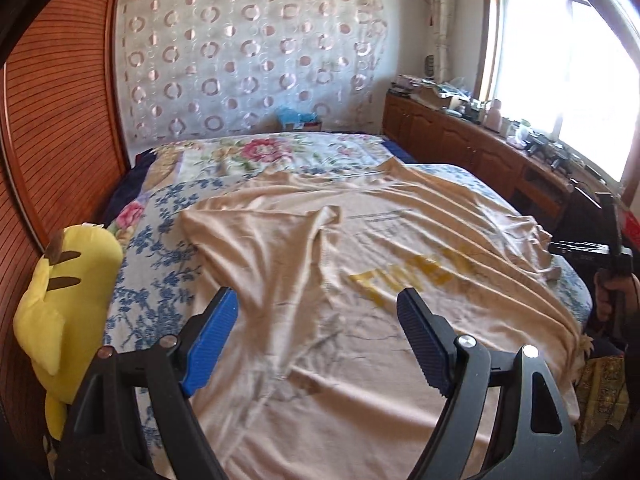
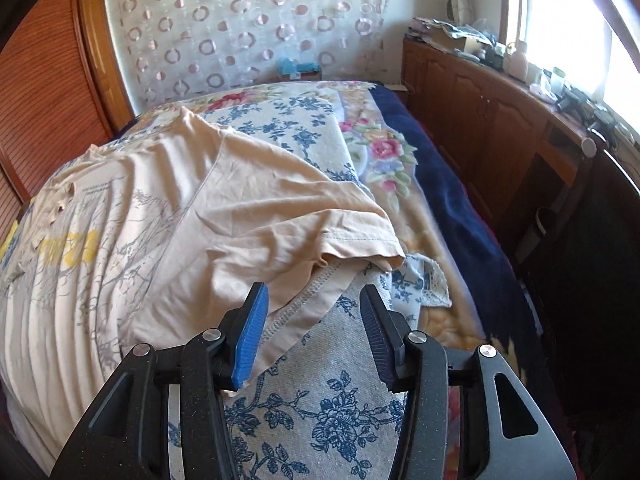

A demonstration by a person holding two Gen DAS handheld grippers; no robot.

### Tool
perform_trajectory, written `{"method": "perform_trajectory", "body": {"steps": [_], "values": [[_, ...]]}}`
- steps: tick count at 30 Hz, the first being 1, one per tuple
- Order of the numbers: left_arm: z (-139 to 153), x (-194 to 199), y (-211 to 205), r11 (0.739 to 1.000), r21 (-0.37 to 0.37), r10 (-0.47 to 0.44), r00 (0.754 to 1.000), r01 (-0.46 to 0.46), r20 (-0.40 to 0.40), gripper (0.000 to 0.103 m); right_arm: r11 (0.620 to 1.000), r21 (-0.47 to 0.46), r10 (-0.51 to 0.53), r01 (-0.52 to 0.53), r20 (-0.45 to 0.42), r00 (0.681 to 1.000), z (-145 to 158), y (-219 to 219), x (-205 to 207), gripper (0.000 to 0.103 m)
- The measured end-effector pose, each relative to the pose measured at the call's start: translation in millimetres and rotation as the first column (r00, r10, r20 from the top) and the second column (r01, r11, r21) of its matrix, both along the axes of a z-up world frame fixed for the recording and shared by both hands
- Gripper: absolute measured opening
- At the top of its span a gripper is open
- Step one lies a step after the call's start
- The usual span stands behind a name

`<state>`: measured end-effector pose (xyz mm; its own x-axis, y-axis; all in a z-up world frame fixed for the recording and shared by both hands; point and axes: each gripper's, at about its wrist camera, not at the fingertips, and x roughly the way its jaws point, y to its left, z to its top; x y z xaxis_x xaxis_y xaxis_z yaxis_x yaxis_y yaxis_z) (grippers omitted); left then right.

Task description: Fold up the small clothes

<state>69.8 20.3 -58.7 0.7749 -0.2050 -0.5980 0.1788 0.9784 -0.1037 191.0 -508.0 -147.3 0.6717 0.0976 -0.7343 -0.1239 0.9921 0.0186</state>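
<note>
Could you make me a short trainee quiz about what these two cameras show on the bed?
1. True or false: the left hand-held gripper is clamped on the beige T-shirt.
2. Which toy sits at the left edge of the bed in the left wrist view? A) brown bear B) yellow plush toy C) red car
3. Fill in: beside the right hand-held gripper, the folded-over sleeve lies on the blue-flowered ____.

Key: 1 false, its jaws stand wide with nothing between the pads. 2 B. 3 bedsheet.
</note>
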Motion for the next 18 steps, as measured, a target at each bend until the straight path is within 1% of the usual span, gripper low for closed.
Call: {"method": "perform_trajectory", "body": {"steps": [5,9,12,13,14,16,17,18], "values": [[3,-5,-23,0.999,0.004,-0.045,0.999,0.045,0.014,0.082,0.999,0.042,-0.009,0.009,-0.007,1.0,-2,-7,7,0.048],[0,-8,-34,0.998,0.016,-0.064,0.998,0.064,0.009,0.082,0.999,0.036,-0.011,0.012,-0.027,1.0,-6,-2,14,0.049],[-3,-7,-35,0.998,0.011,-0.064,0.998,0.064,-0.003,0.082,1.0,-0.004,-0.01,0.01,-0.016,1.0,-8,3,13,0.048],[-4,-7,-35,0.998,0.007,-0.062,0.998,0.062,-0.004,0.082,1.0,-0.016,-0.005,0.005,-0.012,1.0,-9,5,13,0.043],[-5,-7,-35,0.998,0.003,-0.059,0.998,0.059,-0.005,0.082,0.999,-0.033,0.003,-0.003,-0.006,1.0,-10,8,12,0.041],[-7,-8,-34,0.998,-0.002,-0.056,0.998,0.056,-0.006,0.082,0.998,-0.047,0.041,-0.041,0.003,0.999,-10,13,9,0.025],[-7,-9,-34,0.998,-0.004,-0.056,0.998,0.056,-0.007,0.082,0.997,-0.061,0.055,-0.055,0.003,0.998,-10,17,9,0.022],[-8,-9,-34,0.998,-0.004,-0.056,0.998,0.056,-0.009,0.082,0.996,-0.064,0.069,-0.069,0.0,0.998,-10,18,8,0.01]]}}
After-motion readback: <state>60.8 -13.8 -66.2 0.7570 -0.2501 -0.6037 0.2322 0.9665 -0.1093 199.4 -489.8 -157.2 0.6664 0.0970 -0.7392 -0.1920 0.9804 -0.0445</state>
